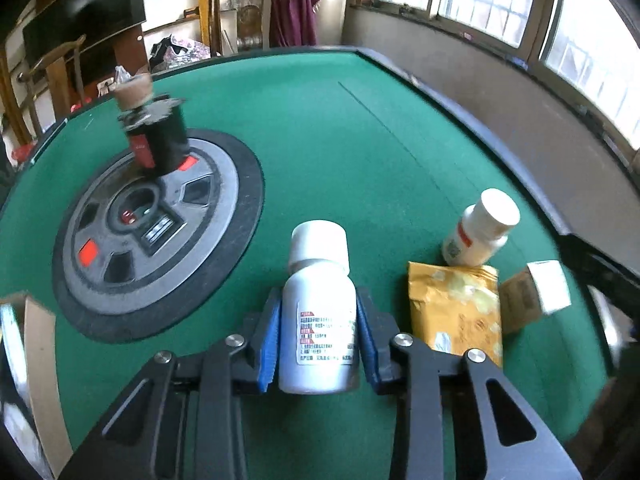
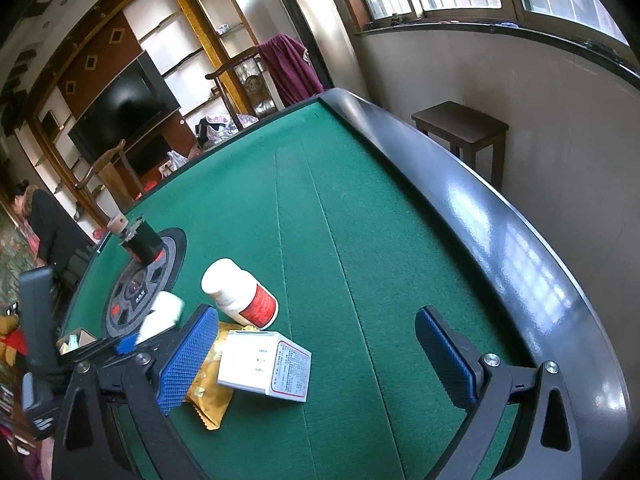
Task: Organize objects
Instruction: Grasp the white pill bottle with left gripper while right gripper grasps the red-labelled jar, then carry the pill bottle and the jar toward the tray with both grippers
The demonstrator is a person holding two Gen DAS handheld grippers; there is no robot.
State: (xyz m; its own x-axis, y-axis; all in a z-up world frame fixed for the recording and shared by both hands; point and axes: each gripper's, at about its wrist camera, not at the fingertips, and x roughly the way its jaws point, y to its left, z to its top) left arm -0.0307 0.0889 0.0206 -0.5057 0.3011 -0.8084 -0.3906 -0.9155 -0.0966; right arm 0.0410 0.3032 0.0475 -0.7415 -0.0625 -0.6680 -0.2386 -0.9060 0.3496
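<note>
A home living room: green mahjong table (image 2: 340, 208), television (image 2: 124, 108), wooden chairs (image 1: 236, 12), display shelves (image 2: 176, 36).

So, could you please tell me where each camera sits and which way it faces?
Left wrist: on the left gripper, looking along its blue fingers, shut on a white bottle, over the green table.
Right wrist: on the right gripper, fingers open above a white box and yellow packet.
Shared: red-labelled bottle, packet, box, table's round hub.
</note>
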